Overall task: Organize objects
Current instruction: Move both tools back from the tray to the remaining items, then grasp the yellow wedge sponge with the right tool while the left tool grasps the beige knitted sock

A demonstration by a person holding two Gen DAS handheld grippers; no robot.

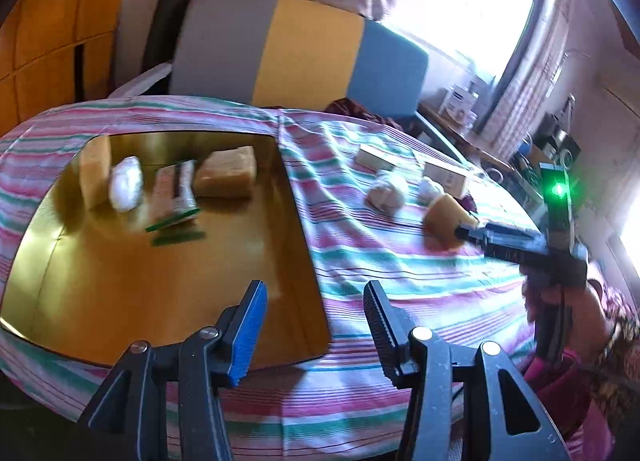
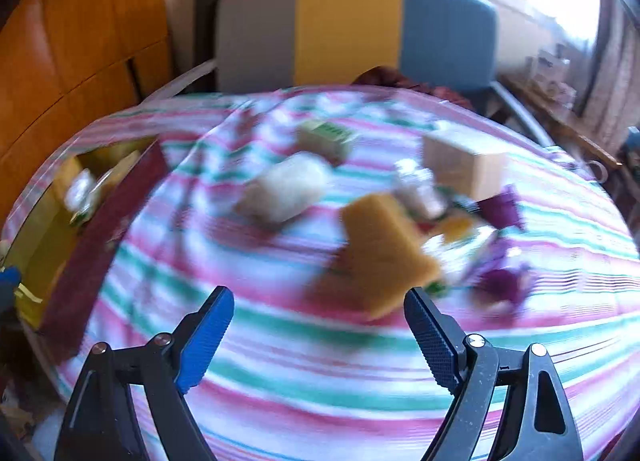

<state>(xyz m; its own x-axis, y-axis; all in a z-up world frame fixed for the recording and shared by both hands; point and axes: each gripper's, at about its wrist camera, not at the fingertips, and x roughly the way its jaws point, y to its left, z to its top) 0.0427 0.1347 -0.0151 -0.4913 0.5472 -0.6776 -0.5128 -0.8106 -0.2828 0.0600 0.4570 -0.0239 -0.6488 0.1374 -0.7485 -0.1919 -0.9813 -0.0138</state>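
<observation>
A gold-lined box lies open on the striped bedsheet and holds a white bundle, a green-edged packet and a tan block. My left gripper is open and empty over the box's right edge. My right gripper is open and empty just short of a yellow sponge block. In the left wrist view the right gripper reaches toward that sponge. Around it lie a white bundle, a small green-printed box, a tan carton and purple wrappers. The right wrist view is motion-blurred.
A grey, yellow and blue chair back stands behind the bed. Orange wooden cupboards fill the left. A cluttered side table and bright window sit at the right. The box also shows at the left of the right wrist view.
</observation>
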